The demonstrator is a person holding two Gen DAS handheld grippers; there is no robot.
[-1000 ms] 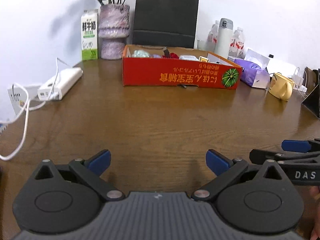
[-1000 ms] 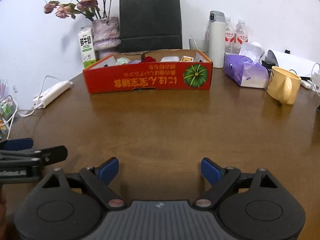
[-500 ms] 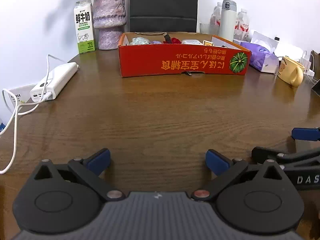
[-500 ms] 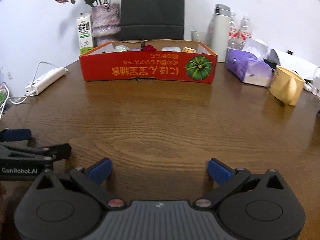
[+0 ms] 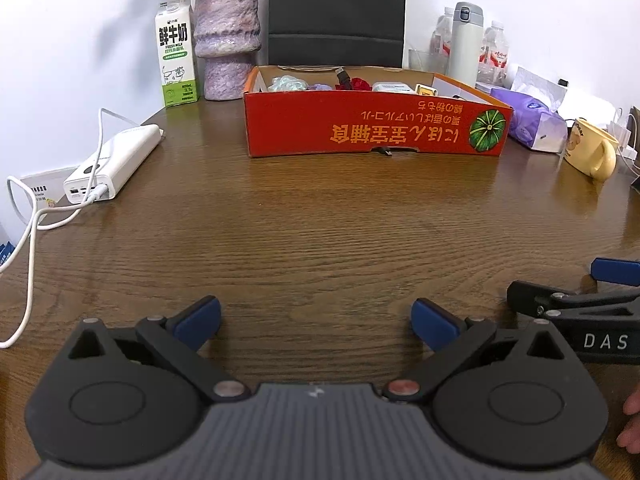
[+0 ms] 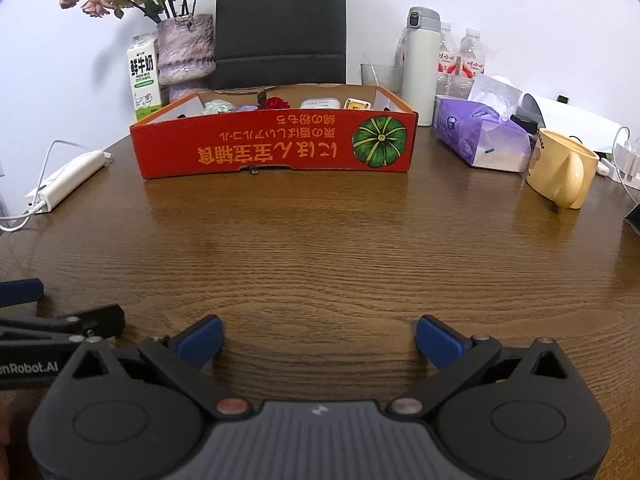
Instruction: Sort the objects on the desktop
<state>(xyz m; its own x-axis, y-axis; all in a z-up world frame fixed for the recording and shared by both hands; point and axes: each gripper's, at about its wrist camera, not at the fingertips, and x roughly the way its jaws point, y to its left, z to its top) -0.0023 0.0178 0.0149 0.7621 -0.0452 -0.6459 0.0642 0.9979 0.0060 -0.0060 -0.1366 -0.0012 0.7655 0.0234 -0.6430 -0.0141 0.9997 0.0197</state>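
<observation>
Both grippers' jaws gape empty; red box (image 6: 276, 148) wall hides most contents.

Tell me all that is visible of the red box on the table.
The red box is a shallow, open-topped cardboard tray, brown inside. Its front wall bears orange writing and a green pumpkin picture, both printed upside down. It rests flat on the wooden table near the far edge, with a black bag behind it. Several small items lie inside, mostly hidden by the wall. A small dark plug pokes out under the front edge.
</observation>
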